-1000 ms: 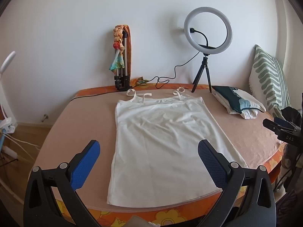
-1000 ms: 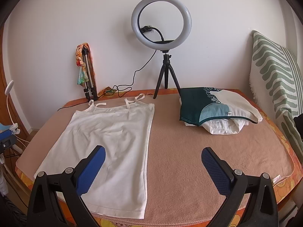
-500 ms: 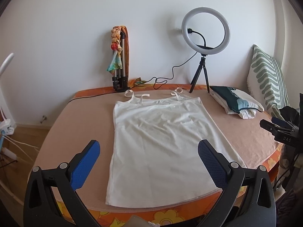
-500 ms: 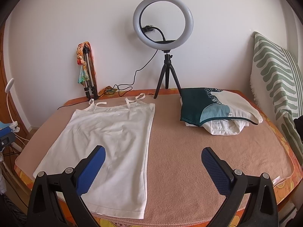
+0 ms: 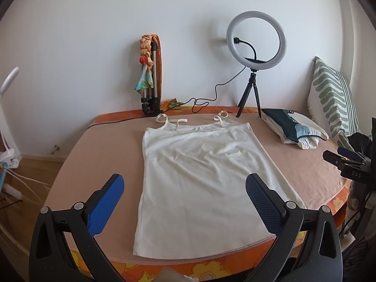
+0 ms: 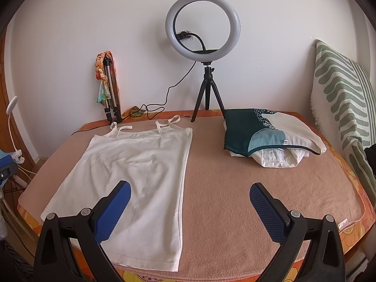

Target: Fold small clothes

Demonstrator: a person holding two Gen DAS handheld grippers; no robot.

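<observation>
The table (image 5: 98, 155), the biggest thing here, is rounded at its corners and covered with a tan, slightly fuzzy cloth over an orange flowered layer that shows along the near edge; on it a white camisole (image 5: 199, 178) lies spread flat and face up, straps toward the wall and hem at the near edge, thin soft jersey with faint creases across the chest. By my reading the folding of this piece has not begun: it is laid out and ready, and neither claw touches it. The left gripper (image 5: 184, 193) hangs above the near hem with its blue pads wide apart, released and empty, and the right gripper (image 6: 189, 203) hovers likewise spread and empty, over the camisole's right edge and the bare cloth beside it. The next move probably calls for both claws to drop to one long side seam, pinch near strap and hem, and carry that edge across, keeping the limp fabric from bunching. To the right, well apart from the camisole, sits a stack of folded clothes (image 6: 265, 141), teal and cream on top, white beneath, which suggests earlier pieces are done. Behind stand a ring light (image 6: 203, 23) on a small black tripod and a striped cushion (image 6: 345, 94) against the wall
</observation>
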